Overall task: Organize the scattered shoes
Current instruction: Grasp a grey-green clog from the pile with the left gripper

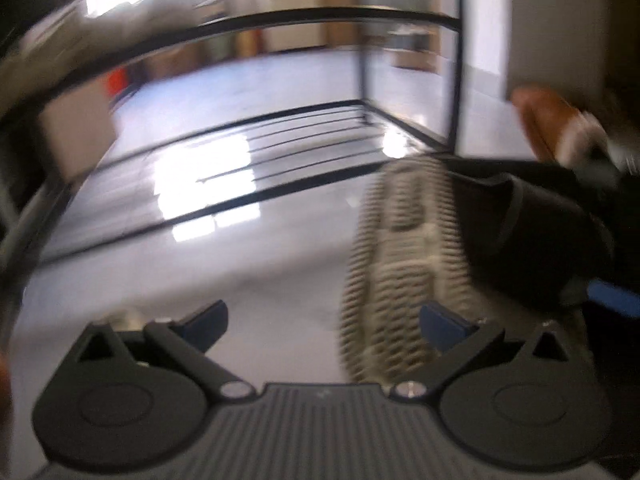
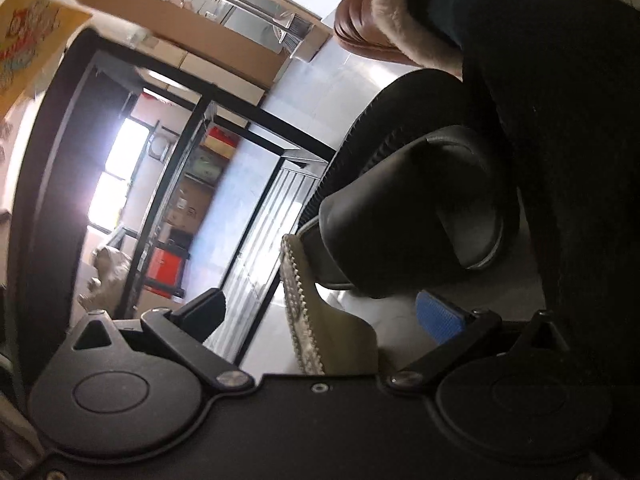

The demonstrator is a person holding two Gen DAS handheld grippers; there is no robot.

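Nearest in the left wrist view, the left gripper [image 1: 322,322] is seen with its 2 fingers spread wide, and nothing is held between them. Just past its right finger, a slipper [image 1: 404,264] is seen on its side, with its bumpy pale sole turned to the camera and its black strap [image 1: 532,224] at the right. It is likely held up this way so that it can be carried, but what holds it is cut off at the right edge. This picture is blurred, so small parts cannot be made out.

In the right wrist view, the right gripper [image 2: 326,314] is also seen spread. The same kind of slipper [image 2: 404,204] sits between and above its fingers. Whether a finger touches it cannot be told.

Farther off, a brown shoe [image 2: 360,28] with a furry rim is seen on the pale floor [image 1: 240,260], half hidden by something black. Beyond that, a black shoe rack [image 1: 304,132] is seen. Its low bars look bare, though part of them is washed out by glare.
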